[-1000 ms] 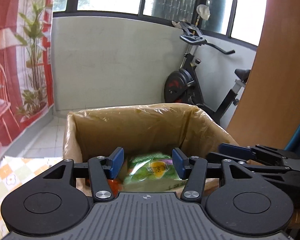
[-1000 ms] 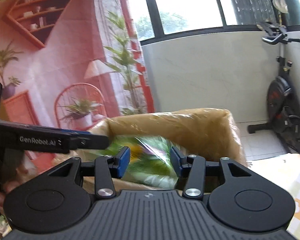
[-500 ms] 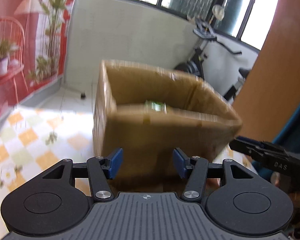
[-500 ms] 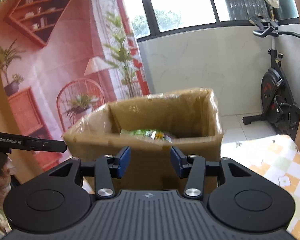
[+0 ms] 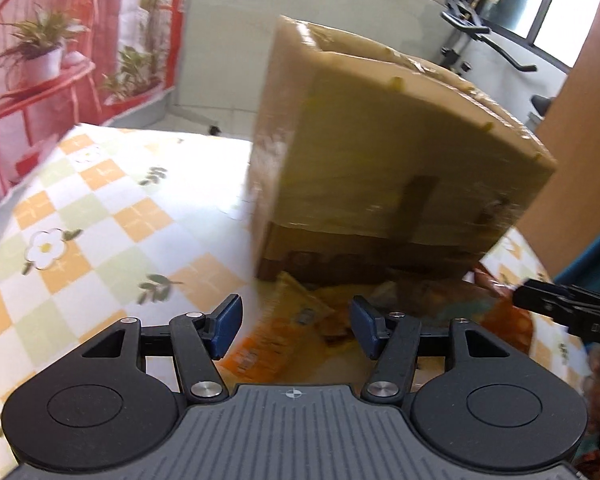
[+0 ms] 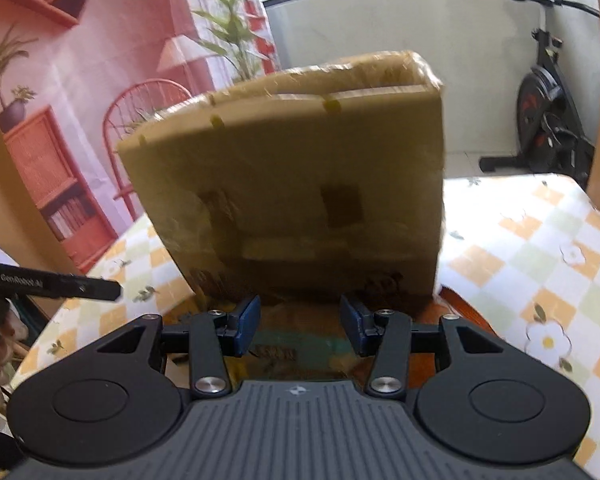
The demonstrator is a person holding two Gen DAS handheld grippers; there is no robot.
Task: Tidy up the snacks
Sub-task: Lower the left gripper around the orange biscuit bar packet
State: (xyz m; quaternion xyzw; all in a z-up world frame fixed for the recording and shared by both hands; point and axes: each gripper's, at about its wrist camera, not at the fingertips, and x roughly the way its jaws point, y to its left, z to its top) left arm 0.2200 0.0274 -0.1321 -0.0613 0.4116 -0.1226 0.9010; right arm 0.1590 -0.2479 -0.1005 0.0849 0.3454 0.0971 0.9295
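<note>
A brown cardboard box (image 5: pixel 396 160) stands on the checked tablecloth (image 5: pixel 100 216), blurred by motion; it also shows in the right wrist view (image 6: pixel 300 184). Snack packets lie on the table in front of it: a yellow-orange packet (image 5: pixel 284 332) under my left gripper (image 5: pixel 296 326), a teal and brown packet (image 6: pixel 300 340) under my right gripper (image 6: pixel 300 322). Both grippers are open and empty, low over the packets. The right gripper's finger (image 5: pixel 564 312) shows at the left view's right edge. The left gripper's finger (image 6: pixel 52 284) shows at the right view's left edge.
A red-orange packet (image 5: pixel 508 324) lies at the right of the pile. An exercise bike (image 6: pixel 552 112) stands behind the table by the white wall. A printed red backdrop (image 6: pixel 60 100) hangs at the left. A wooden panel (image 5: pixel 580 128) stands at the right.
Both grippers have pulled back from above the box and dropped low in front of it. The box's inside and the green packet in it are out of sight; packets on the table now show.
</note>
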